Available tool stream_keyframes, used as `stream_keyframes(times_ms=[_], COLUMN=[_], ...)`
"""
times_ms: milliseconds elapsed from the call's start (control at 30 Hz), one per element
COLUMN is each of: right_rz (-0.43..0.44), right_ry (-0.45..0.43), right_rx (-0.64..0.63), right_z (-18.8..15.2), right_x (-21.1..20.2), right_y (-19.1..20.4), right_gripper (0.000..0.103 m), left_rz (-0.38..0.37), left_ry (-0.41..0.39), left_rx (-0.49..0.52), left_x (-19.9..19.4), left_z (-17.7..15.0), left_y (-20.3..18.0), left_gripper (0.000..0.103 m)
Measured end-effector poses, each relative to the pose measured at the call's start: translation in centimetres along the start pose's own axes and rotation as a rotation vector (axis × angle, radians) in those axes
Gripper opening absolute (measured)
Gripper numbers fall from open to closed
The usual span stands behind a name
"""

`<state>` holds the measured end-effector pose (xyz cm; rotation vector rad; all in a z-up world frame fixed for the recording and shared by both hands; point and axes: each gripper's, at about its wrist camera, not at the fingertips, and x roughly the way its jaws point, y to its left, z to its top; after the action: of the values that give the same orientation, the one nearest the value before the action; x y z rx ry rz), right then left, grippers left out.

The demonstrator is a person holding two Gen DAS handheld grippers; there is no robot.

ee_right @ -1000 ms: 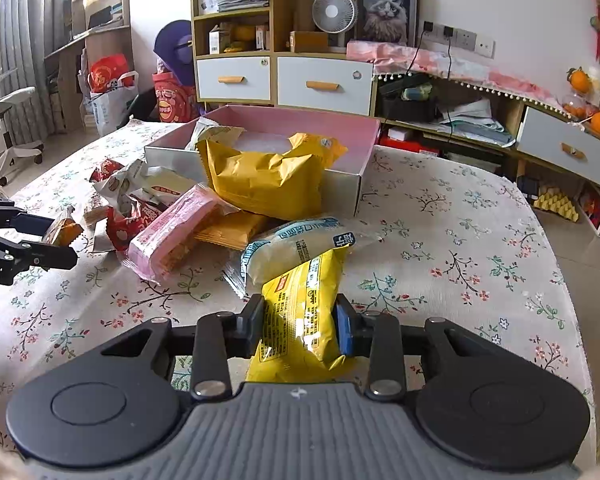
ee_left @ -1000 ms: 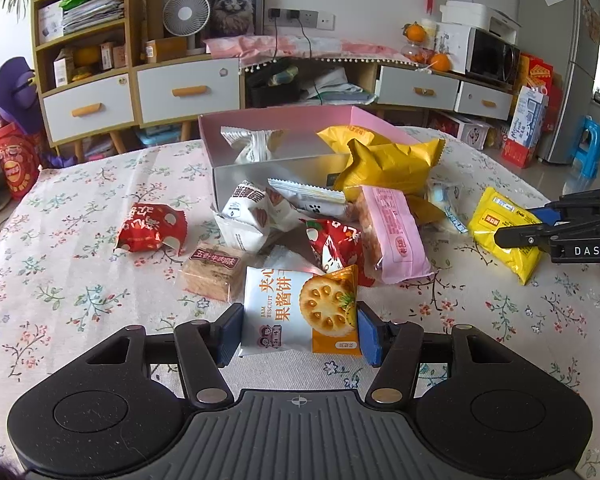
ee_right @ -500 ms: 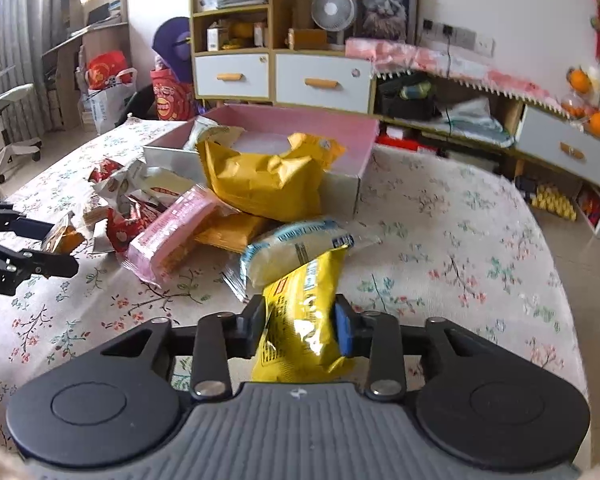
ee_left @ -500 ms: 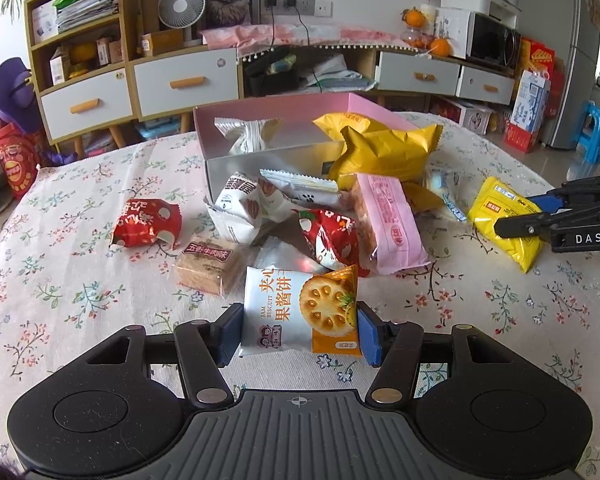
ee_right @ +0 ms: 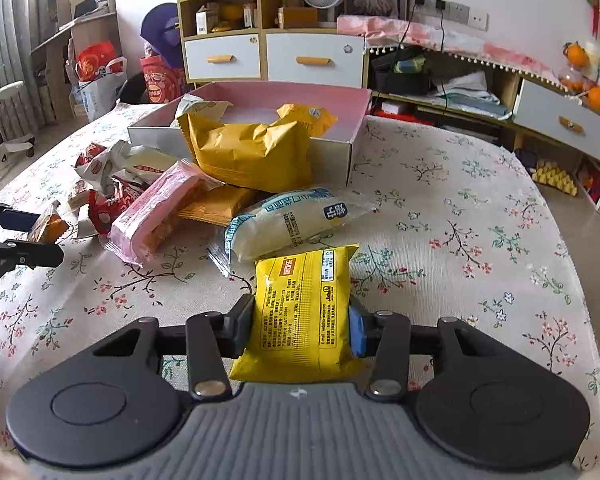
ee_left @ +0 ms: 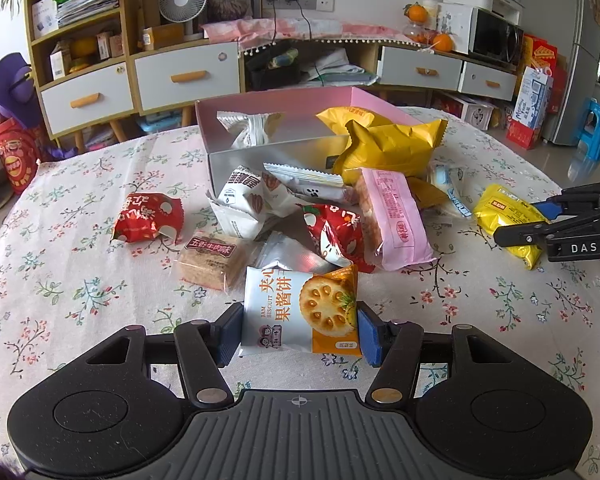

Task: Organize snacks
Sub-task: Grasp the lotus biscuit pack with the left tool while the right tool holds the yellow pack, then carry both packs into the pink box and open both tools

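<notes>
Meanwhile, the right hand-held gripper (ee_right: 300, 330) was opening around the flat yellow foil snack packet (ee_right: 302, 312) low over the floral-clothed desk (ee_right: 460, 240), so release should finish before withdrawal.

Glossy foil jam biscuit packet (ee_left: 300, 312), matt cloth tablecloth (ee_left: 80, 280), cardboard box (ee_left: 276, 152)

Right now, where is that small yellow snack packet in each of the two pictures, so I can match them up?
Left wrist view: the small yellow packet is at the far right edge, between the fingers of the right gripper.
Right wrist view: it sits bottom centre, between that gripper's jaws, which are opening.
Shared landmark: the pink-lined box behind the snack pile, at top centre of both views.
</notes>
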<state>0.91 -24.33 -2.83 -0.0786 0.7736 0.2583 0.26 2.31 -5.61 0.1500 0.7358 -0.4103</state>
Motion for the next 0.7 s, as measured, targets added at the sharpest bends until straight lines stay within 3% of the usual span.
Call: stream_keyframes(times_ms=[333,700], right_rz=[0.008,0.019], right_ry=[-0.05,-0.091], right_rx=[-0.007,0.012], right_z=[1.0,1.8], right_x=[-1.2,-2.0], right_y=[0.1,-0.1], right_gripper=[0.028,0.02], left_rz=[0.001,-0.003], left_ry=[-0.006,-0.012], left_rx=[-0.005,-0.015], left_x=[-0.4,-0.6], left_z=[0.4,1.0], left_y=[-0.2,-0.4], left_gripper=[0.057,0.057])
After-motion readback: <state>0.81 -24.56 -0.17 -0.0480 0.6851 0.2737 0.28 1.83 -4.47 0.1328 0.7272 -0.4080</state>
